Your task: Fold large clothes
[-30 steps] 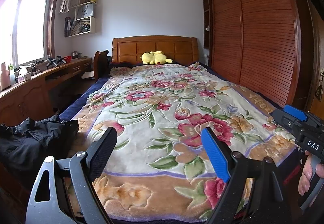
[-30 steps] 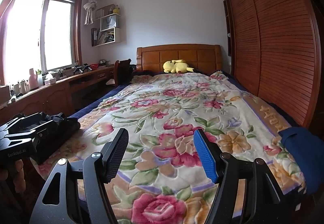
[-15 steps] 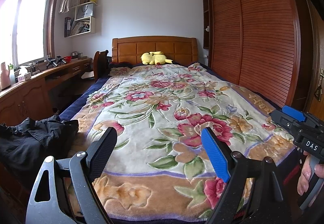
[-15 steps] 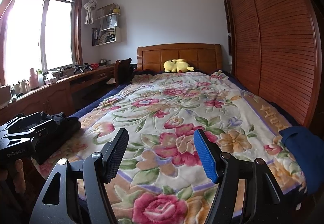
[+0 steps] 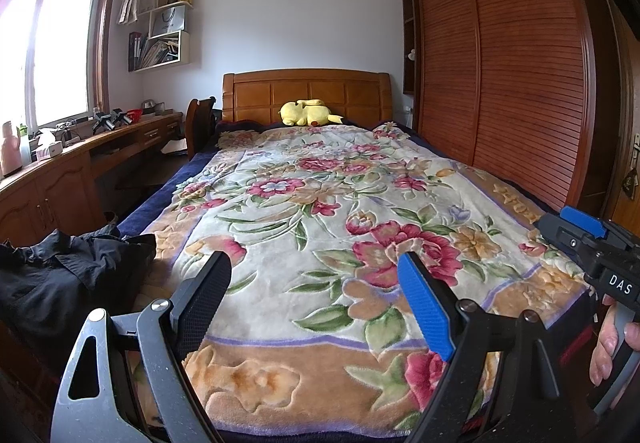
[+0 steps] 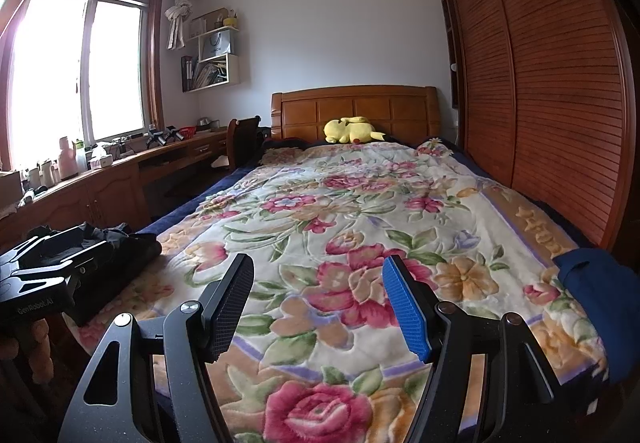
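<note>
**Both grippers poised over the bed**

The left gripper [image 5: 312, 299] and right gripper [image 6: 318, 303] hang above the floral blanket [image 5: 320, 211], jaws apart and empty; a crumpled black garment [image 5: 60, 275] lies at the bed's near left corner; a blue garment [image 6: 596, 295] lies at the near right edge.

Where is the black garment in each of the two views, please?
Left wrist view: black garment at the left edge, on the bed's near left corner.
Right wrist view: black garment at lower left, partly behind the left gripper's body.
Shared landmark: the yellow plush toy by the headboard.
</note>
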A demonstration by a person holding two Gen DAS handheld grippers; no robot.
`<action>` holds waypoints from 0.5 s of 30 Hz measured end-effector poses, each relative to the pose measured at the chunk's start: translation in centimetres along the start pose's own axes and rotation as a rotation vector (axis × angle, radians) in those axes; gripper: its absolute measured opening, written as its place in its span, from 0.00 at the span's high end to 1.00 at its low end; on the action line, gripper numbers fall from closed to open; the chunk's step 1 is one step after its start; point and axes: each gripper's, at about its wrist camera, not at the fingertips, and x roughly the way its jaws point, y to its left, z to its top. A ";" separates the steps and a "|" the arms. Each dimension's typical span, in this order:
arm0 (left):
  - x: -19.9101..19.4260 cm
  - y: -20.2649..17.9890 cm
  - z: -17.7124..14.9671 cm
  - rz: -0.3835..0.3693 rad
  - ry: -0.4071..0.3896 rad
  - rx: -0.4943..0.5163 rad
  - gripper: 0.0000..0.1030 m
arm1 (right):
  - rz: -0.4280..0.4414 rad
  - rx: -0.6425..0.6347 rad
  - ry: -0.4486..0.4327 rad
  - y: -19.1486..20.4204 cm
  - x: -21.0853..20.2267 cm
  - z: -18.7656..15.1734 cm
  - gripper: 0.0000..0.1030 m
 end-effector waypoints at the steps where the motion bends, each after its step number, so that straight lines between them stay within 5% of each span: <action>1: 0.0 0.0 0.0 -0.001 0.000 0.000 0.17 | 0.000 -0.002 0.000 0.0 0.0 0.0 0.33; 15: 0.0 0.1 0.0 -0.002 0.000 -0.001 0.17 | 0.002 0.005 0.006 0.3 0.1 -0.1 0.33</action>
